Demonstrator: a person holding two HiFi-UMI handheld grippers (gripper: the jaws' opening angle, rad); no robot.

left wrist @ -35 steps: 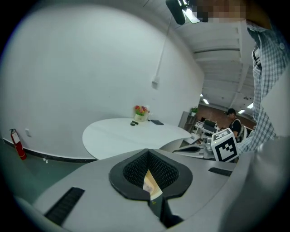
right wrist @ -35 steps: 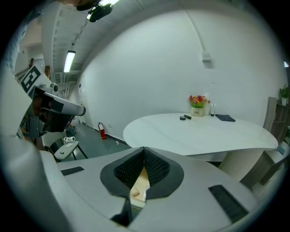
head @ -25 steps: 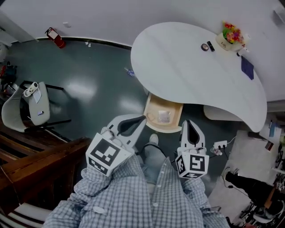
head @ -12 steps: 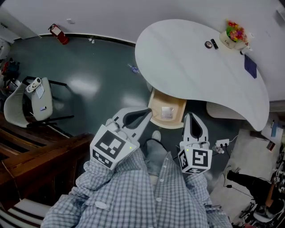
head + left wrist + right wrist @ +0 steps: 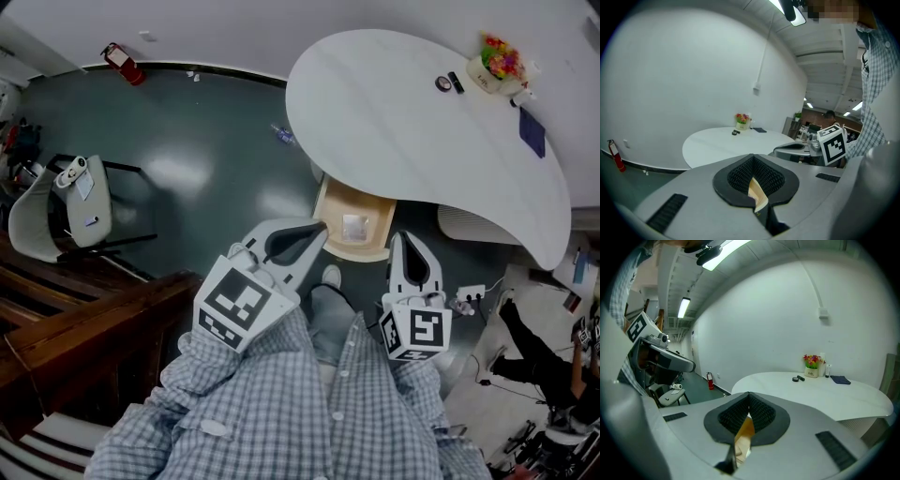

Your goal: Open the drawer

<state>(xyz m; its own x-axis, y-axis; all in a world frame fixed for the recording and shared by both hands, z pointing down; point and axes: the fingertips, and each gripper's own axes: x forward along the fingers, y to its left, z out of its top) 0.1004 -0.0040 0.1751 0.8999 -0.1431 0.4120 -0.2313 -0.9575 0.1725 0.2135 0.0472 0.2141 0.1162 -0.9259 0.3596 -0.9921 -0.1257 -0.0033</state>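
Drawer (image 5: 332,218), one, out under table (image 5: 422,122)

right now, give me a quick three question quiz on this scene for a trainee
1. True or false: the drawer stands pulled out from under the white table.
2. What stands near the table's far edge? A) a pot of flowers B) a laptop C) a kettle
3. Fill in: the left gripper and the right gripper each have their jaws ____, with nothing held.

Key: 1 true; 2 A; 3 shut
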